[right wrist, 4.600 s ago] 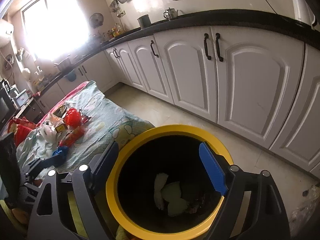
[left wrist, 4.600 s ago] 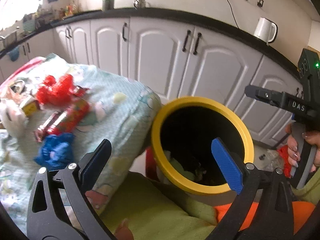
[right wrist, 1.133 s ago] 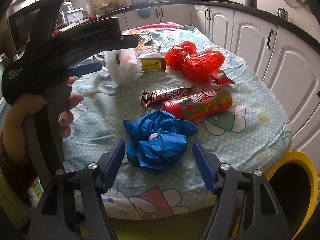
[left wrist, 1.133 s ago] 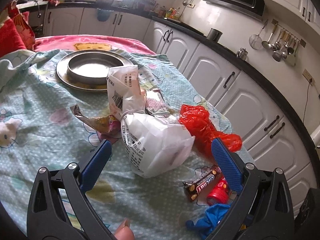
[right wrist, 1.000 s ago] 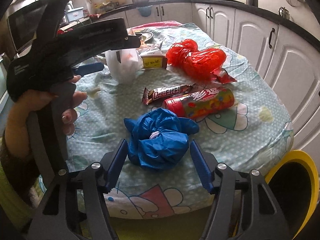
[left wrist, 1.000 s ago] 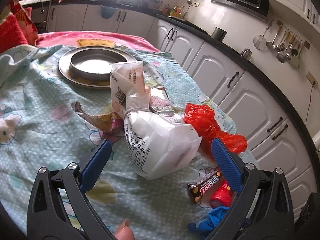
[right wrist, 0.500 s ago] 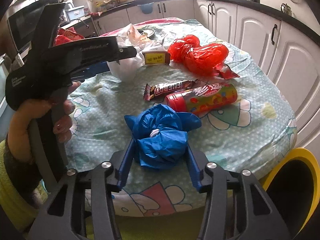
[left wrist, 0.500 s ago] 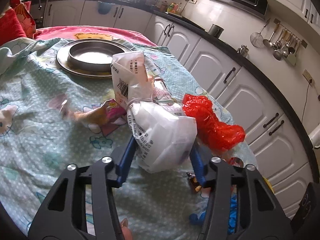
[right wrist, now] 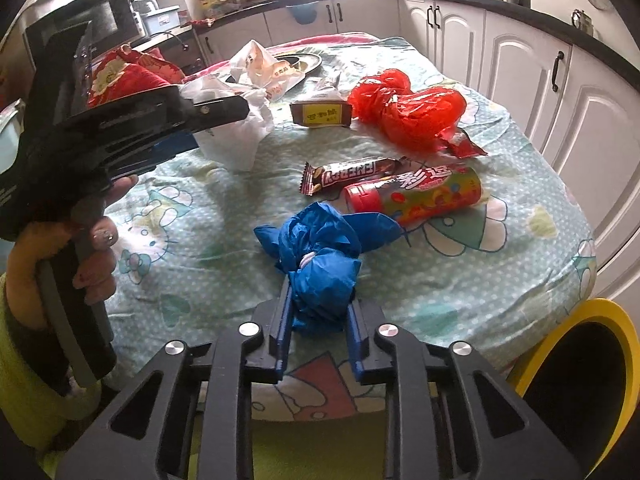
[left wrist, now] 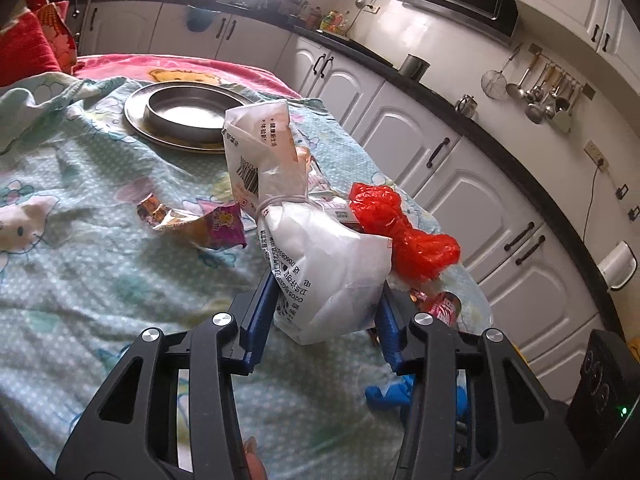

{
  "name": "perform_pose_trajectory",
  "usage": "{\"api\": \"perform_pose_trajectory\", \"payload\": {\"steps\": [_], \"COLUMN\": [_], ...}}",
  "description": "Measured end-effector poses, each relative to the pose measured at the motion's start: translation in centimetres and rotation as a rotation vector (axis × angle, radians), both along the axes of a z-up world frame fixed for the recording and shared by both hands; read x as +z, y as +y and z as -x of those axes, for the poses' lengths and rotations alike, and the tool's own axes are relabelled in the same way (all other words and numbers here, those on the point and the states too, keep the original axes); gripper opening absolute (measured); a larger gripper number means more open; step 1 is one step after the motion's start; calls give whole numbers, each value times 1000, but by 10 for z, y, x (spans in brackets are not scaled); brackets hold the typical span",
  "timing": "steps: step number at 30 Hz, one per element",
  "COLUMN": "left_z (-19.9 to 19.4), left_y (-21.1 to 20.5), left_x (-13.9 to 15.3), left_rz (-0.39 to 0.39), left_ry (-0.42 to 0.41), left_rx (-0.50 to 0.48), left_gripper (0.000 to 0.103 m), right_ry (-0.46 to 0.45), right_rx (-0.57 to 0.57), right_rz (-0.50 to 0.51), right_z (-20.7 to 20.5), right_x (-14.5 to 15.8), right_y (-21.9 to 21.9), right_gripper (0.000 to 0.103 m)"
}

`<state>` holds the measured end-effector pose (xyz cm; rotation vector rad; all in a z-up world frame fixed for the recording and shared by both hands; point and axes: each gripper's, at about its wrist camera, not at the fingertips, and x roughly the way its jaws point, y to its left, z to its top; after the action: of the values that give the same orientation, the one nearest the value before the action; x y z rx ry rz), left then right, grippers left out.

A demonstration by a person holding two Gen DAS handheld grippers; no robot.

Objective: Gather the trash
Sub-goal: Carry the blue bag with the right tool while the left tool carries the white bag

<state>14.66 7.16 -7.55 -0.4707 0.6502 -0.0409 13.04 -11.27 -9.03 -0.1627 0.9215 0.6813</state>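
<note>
Where visible, yellow bin (right wrist: 560, 344) rightward only

My left gripper (left wrist: 326, 320), wide open over the yellow bin seconds ago and then open around the white bag (left wrist: 320, 264), now has its jaws just closed in, pads pressing the bag's sides. My right gripper (right wrist: 318, 320), likewise open a second ago, has just closed its jaws on the blue bag (right wrist: 320, 256), squeezing it narrower.
</note>
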Motion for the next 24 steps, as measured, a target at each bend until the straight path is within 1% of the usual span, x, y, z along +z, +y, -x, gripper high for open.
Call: {"api": "perform_pose_trajectory", "payload": {"steps": [8,14,16,19,24], "left_z": [20,34,36,37,40], "left_y": [2,0,0,-4,-18], "left_x": [11,23,27,27,28], "left_rz": [-13,-18,2,10,-11], "left_ry": [-21,-62,-75,-68,-67], "left_rx": [-17,-50,-76,-102,-125], "left_gripper": [37,37,37,37,37], "right_ry": [-5,-21,-30,-44,-99], "right_rx": [14,9,-6,-43,-106], "right_rz": [-26,-59,-71,-97,-121], "right_z": [6,8,8,6,2], "right_x": [9,20,26,36,54], "right_y": [-4,-13,-19,-32,-56], "right_gripper": [19,19,18,19,18]}}
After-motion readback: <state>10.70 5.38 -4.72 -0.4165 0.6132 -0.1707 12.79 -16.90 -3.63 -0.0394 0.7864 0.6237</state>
